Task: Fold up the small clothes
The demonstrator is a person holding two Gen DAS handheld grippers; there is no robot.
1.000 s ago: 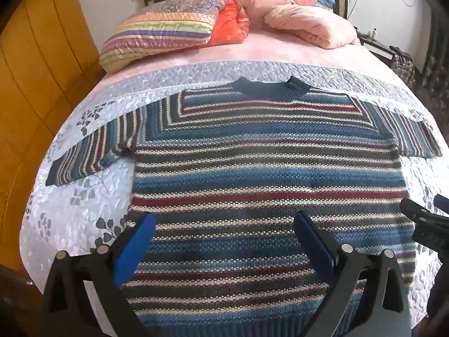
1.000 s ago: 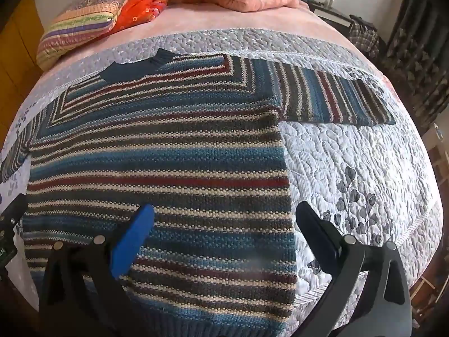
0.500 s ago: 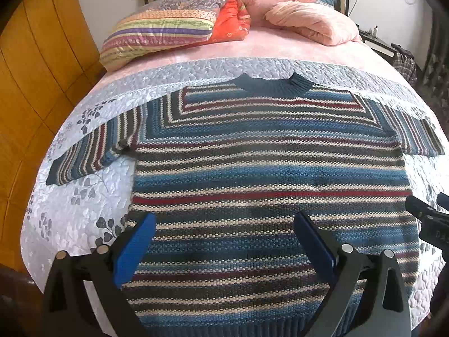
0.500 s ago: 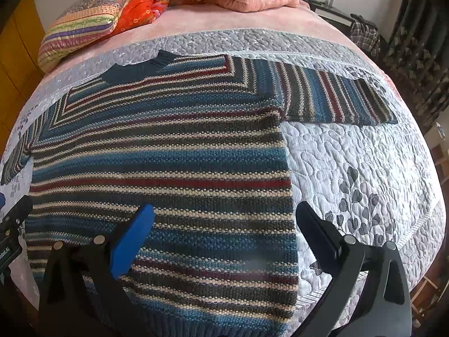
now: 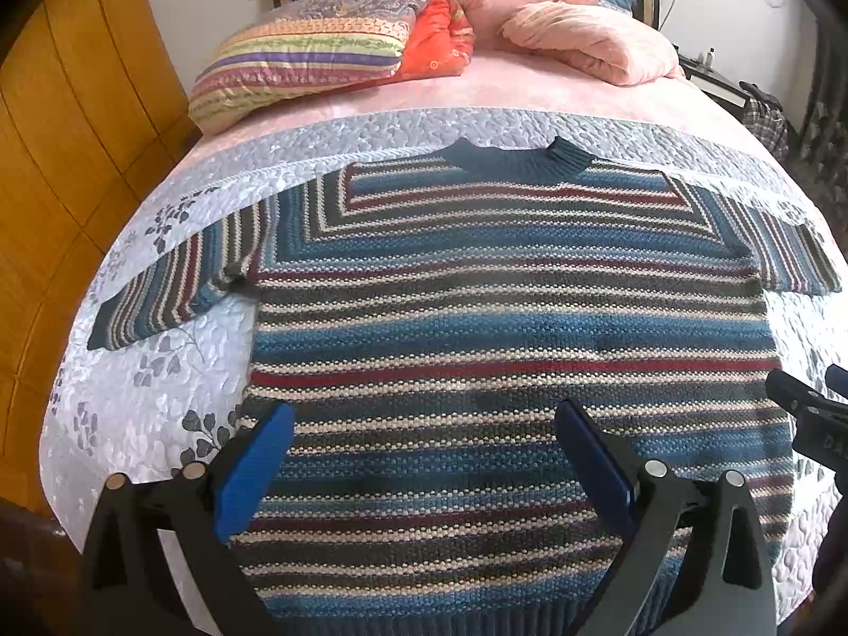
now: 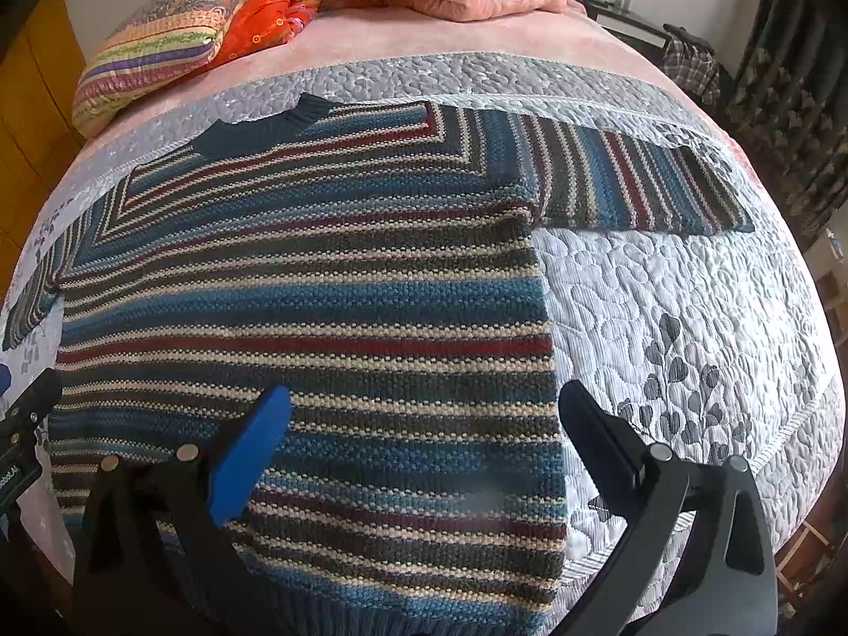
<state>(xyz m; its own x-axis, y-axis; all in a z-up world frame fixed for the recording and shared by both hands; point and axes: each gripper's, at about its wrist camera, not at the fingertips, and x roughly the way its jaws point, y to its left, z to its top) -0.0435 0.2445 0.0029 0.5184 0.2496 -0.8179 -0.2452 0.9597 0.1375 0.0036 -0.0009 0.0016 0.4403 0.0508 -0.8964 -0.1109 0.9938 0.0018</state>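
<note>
Below, the striped sweater [image 5: 503,328] lies flat under both spread-fingered, empty hand-held grippers, left [image 5: 424,424] and right [image 6: 424,408].

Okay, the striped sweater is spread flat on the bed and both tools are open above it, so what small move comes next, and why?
Probably bring the right tool across to the right sleeve of the striped knitted sweater and pinch its cuff. The sweater lies flat and unfolded on the grey quilted bedspread, both sleeves out sideways, and the left tool and right tool hold nothing, so folding a sleeve inward seems a sensible first fold.
</note>
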